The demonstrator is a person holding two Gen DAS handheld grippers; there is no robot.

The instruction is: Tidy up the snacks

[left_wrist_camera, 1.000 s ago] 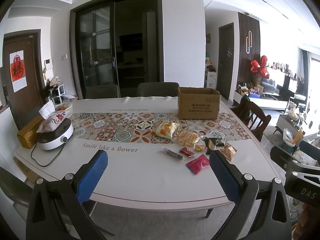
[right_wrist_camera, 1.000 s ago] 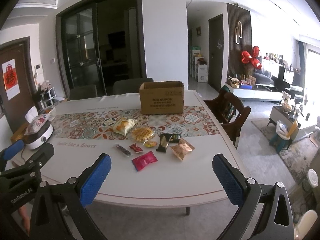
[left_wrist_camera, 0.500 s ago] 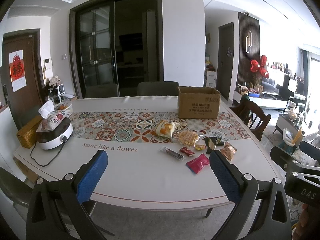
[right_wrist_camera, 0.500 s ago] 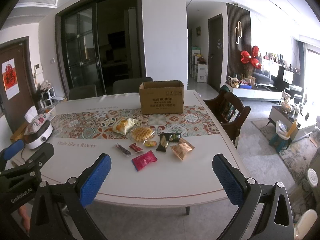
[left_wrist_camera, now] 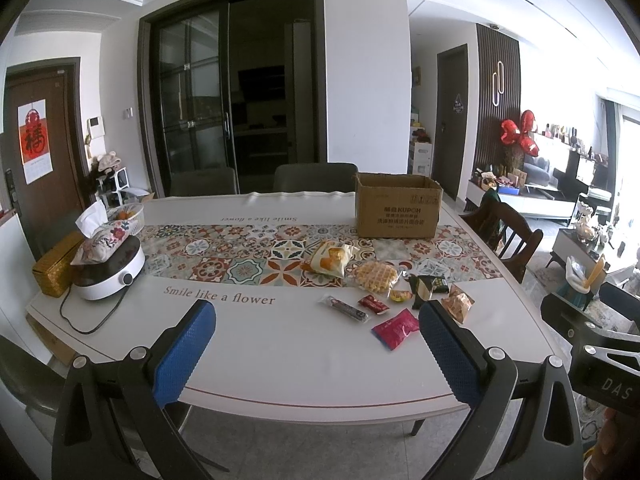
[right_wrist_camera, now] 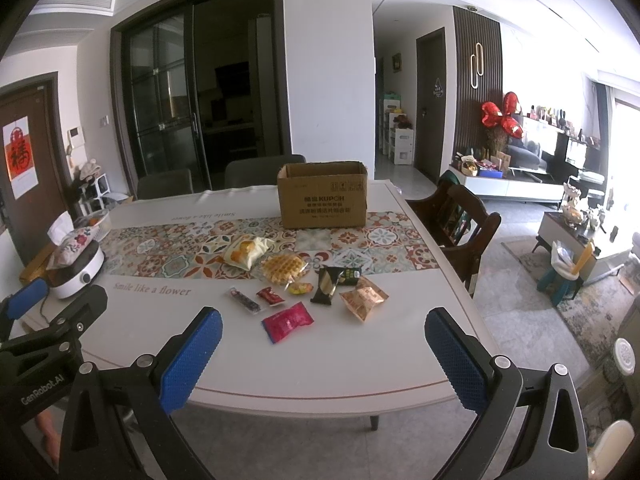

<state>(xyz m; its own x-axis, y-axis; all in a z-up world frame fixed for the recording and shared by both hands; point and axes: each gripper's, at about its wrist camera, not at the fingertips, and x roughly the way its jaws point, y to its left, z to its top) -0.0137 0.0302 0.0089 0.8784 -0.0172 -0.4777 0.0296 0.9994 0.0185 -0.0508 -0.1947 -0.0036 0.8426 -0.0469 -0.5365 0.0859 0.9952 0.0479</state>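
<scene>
nothing has moved lately: my left tongs (left_wrist_camera: 316, 340) and right tongs (right_wrist_camera: 322, 344) hang wide open, empty; snacks (right_wrist_camera: 288, 322) untouched near the box (right_wrist_camera: 322, 196).

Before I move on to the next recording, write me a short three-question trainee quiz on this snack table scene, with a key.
1. True or false: the cardboard box stands open-topped on the patterned runner.
2. Which snack lies nearest the right gripper? A) yellow chip bag B) pink packet C) waffle pack
3. Fill in: both the right gripper and the left gripper are ____, holding nothing.

Key: 1 true; 2 B; 3 open.
</scene>
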